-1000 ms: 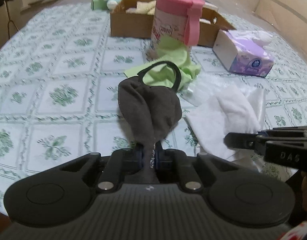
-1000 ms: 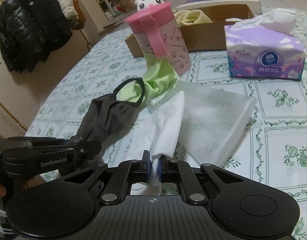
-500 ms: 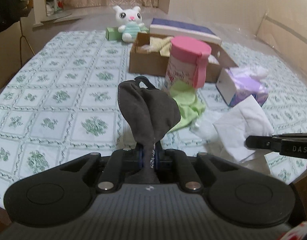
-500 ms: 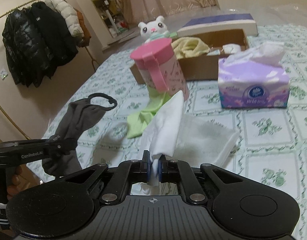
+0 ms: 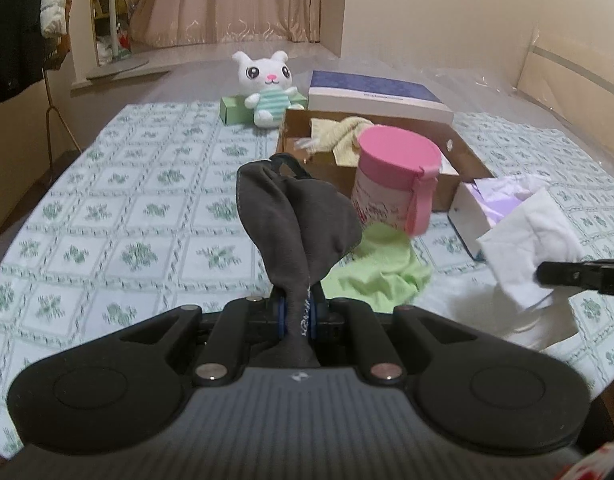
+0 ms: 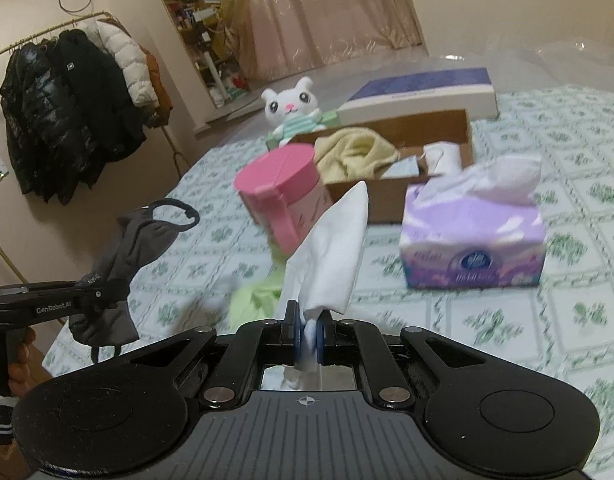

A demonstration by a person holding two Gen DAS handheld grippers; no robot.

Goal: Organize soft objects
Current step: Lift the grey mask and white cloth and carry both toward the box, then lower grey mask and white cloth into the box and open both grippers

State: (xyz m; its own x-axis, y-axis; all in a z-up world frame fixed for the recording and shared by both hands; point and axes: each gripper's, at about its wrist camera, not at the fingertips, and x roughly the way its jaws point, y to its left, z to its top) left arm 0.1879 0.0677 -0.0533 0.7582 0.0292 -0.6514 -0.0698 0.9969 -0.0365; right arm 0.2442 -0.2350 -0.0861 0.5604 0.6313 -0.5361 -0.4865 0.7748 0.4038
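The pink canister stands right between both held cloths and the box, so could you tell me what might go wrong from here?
1. The dark mask or white cloth could brush the pink canister and tip it.
2. The mask's loose ear loop may snag on the cardboard box rim.

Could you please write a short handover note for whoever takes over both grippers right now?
Left gripper: shut on the grey face mask, held above the table.
Right gripper: shut on the white cloth, also lifted.
Green cloth lies on the table beside the pink canister.
Cardboard box already holds a yellow cloth.
Left, probably: box the mask, white cloth and green cloth.
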